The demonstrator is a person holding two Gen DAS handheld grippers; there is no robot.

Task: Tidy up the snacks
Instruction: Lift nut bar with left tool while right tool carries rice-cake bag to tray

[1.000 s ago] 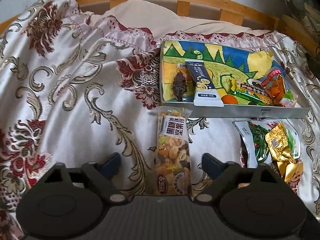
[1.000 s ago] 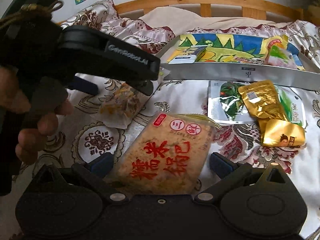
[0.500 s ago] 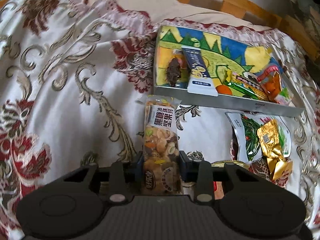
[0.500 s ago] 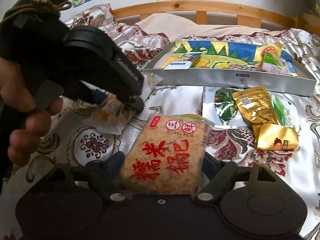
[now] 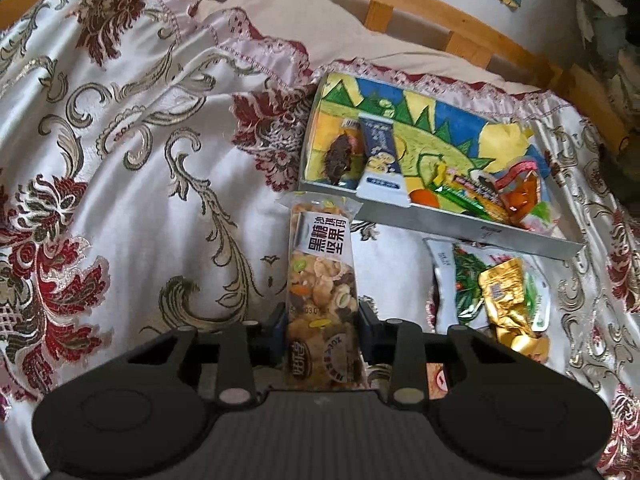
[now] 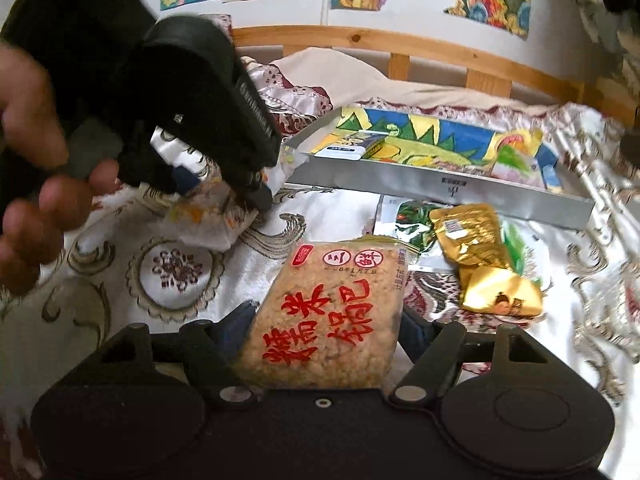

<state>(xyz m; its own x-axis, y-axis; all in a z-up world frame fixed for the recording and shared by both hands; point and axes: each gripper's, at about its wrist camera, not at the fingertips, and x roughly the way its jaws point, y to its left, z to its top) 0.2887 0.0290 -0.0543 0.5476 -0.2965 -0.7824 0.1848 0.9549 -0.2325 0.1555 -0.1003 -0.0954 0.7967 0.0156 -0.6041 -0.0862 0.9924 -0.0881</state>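
Note:
My left gripper (image 5: pixel 322 330) is shut on a long clear nut-mix packet (image 5: pixel 322 280) and holds it above the bedspread, its far end near the front wall of the grey tray (image 5: pixel 460 226). The tray has a dinosaur drawing on its floor and holds several snacks, among them a blue-white bar (image 5: pixel 380 160) and a dark piece (image 5: pixel 338 156). My right gripper (image 6: pixel 326 330) is shut on a square rice-cracker packet (image 6: pixel 332 316) with red characters. In the right wrist view the left gripper (image 6: pixel 224 184) with its packet is up left, held by a hand.
A green-white packet (image 5: pixel 460 280) and a gold foil packet (image 5: pixel 506 300) lie on the bedspread in front of the tray; they also show in the right wrist view, the gold one (image 6: pixel 480 256) right of the cracker. A wooden headboard (image 5: pixel 400 4) and pillow are behind the tray.
Both grippers went from open to shut on their packets, the nut-mix packet left and the rice-cracker packet right. The left gripper then lifted and turned toward the tray.

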